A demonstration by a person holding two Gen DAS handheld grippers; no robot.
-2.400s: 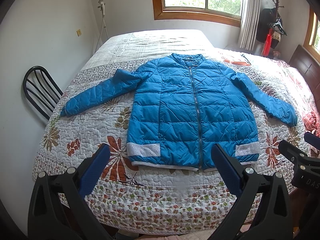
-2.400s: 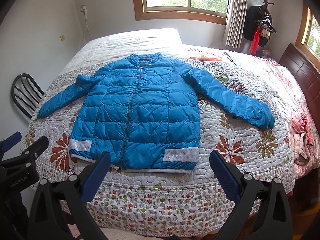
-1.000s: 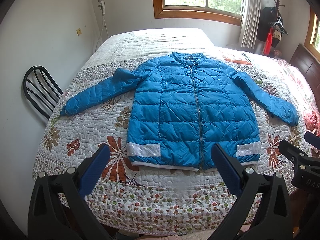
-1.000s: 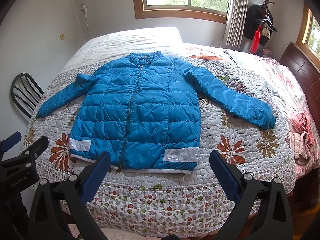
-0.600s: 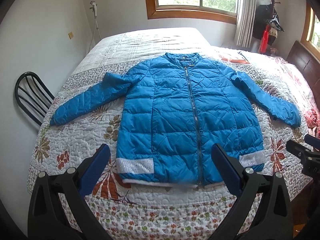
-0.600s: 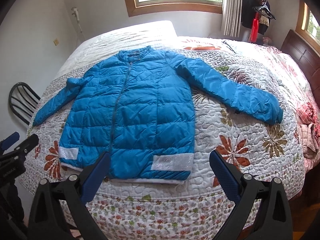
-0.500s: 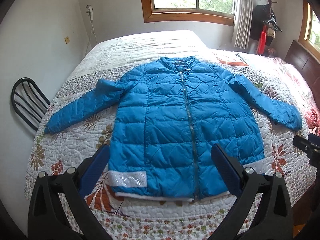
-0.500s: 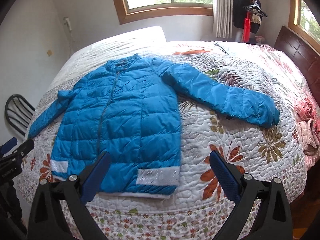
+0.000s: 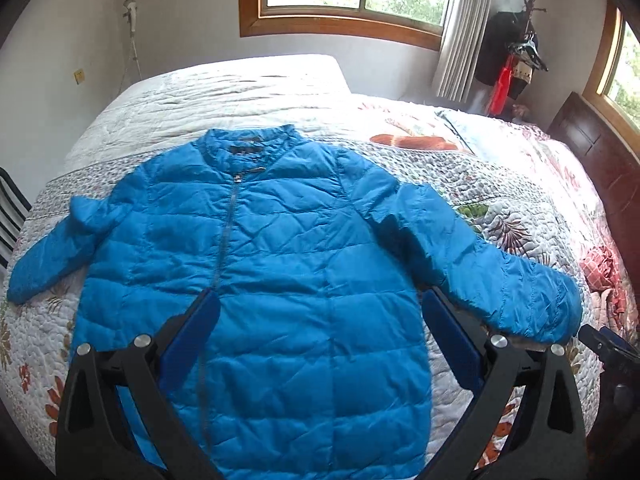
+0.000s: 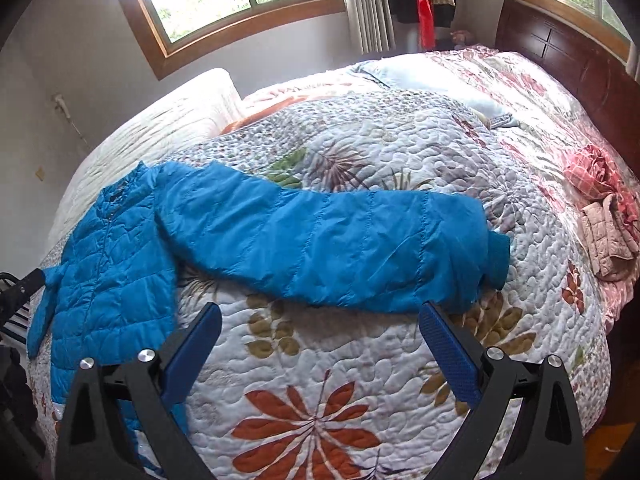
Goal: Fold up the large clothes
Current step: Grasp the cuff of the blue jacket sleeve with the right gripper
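Observation:
A blue quilted jacket (image 9: 280, 272) lies flat, zipped and face up on the floral quilt, sleeves spread out. My left gripper (image 9: 320, 336) is open and empty, hovering over the jacket's lower body right of the zip. My right gripper (image 10: 320, 344) is open and empty above the quilt, just in front of the jacket's right sleeve (image 10: 328, 240), whose cuff (image 10: 494, 256) lies near the right finger. The jacket body (image 10: 108, 264) shows at the left of the right wrist view. The hem is hidden behind the left gripper.
The bed's floral quilt (image 10: 360, 408) fills both views. A pink garment pile (image 10: 608, 216) lies at the bed's right side by the dark wooden headboard (image 10: 560, 52). A black chair (image 9: 10, 208) stands at the left. Windows and hanging clothes (image 9: 516, 68) are behind.
Both grippers have moved forward over the bed. The left has come over the jacket's body; the right has swung right toward the right sleeve. Both stay open.

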